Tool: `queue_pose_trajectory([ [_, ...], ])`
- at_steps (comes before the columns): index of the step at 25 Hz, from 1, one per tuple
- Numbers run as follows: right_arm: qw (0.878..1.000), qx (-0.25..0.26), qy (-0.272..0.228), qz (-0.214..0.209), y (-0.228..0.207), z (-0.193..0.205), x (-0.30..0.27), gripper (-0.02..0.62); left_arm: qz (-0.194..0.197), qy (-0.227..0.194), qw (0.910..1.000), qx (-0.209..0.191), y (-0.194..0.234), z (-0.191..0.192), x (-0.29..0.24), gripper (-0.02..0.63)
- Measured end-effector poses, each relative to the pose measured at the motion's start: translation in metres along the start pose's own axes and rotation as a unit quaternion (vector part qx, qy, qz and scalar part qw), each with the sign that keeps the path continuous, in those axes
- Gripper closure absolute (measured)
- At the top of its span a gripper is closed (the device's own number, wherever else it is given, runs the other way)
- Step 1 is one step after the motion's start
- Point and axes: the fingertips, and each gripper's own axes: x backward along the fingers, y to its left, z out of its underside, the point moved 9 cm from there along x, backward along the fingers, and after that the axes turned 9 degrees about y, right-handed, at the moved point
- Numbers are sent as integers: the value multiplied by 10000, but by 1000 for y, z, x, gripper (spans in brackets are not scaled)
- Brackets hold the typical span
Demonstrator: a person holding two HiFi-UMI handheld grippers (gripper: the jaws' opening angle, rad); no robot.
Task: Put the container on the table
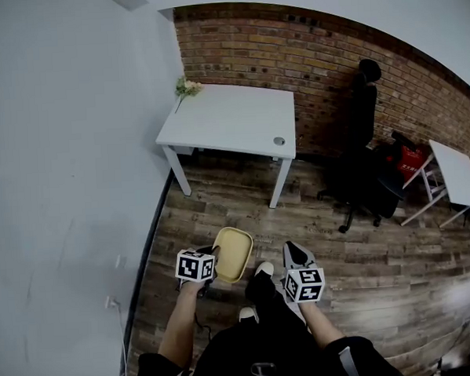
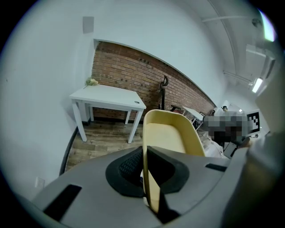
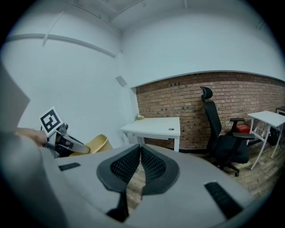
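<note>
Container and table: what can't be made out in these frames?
- Container: near wall, left gripper view, hidden between the left gripper's fingers.
- Round thing on the table, head view: too small to identify.
- Red object beside the black chair, head view: too small to name.

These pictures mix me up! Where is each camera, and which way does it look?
Head view: on the person's head, looking down at arms, left tongs and right tongs.
Left gripper view: on the left tongs, past the clamped yellow container toward the white table.
Right gripper view: on the right tongs, shut empty, facing table and black chair.
All share table and container.
</note>
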Motion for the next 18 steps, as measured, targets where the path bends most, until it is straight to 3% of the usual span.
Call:
queue_pose_trajectory([
  [18, 9999, -10, 8, -126, -30, -50, -97, 571, -38, 22, 10000, 63, 50, -80, -46, 583],
])
